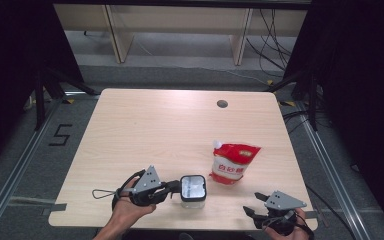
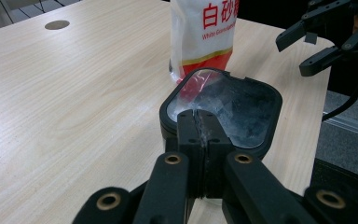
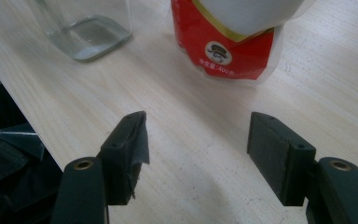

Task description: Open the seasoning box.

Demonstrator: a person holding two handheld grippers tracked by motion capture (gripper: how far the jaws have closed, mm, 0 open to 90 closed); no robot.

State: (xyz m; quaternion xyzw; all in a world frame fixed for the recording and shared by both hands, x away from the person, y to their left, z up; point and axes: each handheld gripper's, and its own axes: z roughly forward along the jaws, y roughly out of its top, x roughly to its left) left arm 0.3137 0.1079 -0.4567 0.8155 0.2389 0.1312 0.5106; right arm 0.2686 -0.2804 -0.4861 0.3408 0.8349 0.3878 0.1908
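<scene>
Left gripper [image 2: 200, 126] has its jaws pinched together on the near rim of the clear jar [image 1: 193, 190], pads meeting over the black collar of the open mouth, so it has hold of the jar by its edge. The jar stands upright near the front edge of the counter [image 1: 145, 130], just beside and in front of the red-and-white sugar pouch [image 1: 232, 162], apart from it. Right gripper [image 3: 196, 140] sits well to the right of the jar, past the pouch, near the counter's front right corner, jaws standing wide apart with nothing between them, only bare wood below. Pouch stands upright, spout at its top left corner, cap state too small to tell. Judged step: jar is being steadied, pouch not yet picked up. Next move likely calls for the right gripper to travel toward the pouch, close on its body or neck without crushing it, lift and tilt the spout over the jar mouth while the left grip keeps the jar from sliding.
</scene>
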